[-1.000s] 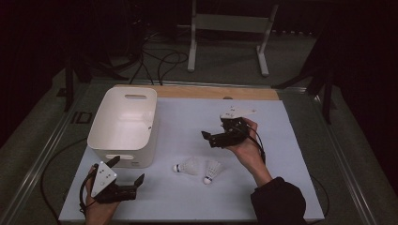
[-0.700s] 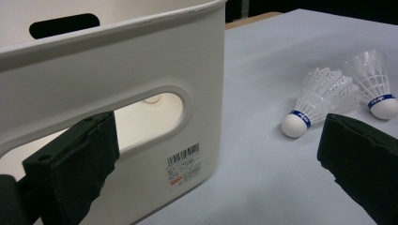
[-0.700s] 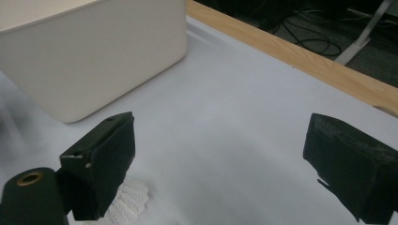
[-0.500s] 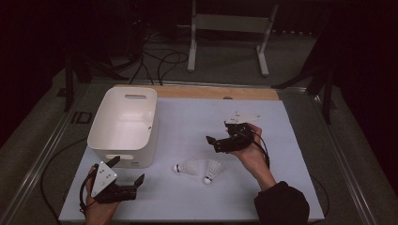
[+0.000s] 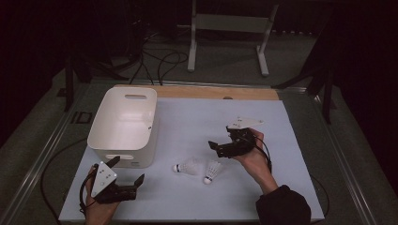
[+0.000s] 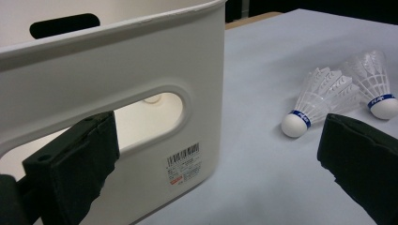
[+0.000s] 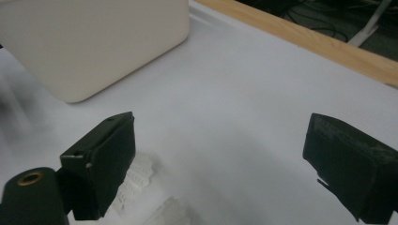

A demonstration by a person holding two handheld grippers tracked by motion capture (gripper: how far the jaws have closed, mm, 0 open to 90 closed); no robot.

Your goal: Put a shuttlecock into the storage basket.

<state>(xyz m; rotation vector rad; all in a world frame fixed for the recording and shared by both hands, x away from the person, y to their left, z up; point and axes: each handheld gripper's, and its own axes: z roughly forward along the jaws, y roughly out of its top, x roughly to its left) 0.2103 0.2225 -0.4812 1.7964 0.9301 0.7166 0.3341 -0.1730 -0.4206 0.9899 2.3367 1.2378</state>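
Two shuttlecocks lie side by side near the table's front edge, right of the white bin. Just above them hovers the right gripper, jaws wide; the left gripper gapes empty at the front-left corner.

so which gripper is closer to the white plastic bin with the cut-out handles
Left. The left gripper sits open just in front of the white plastic bin, by its near handle slot. The right gripper is open farther off to the bin's right, above two white shuttlecocks.
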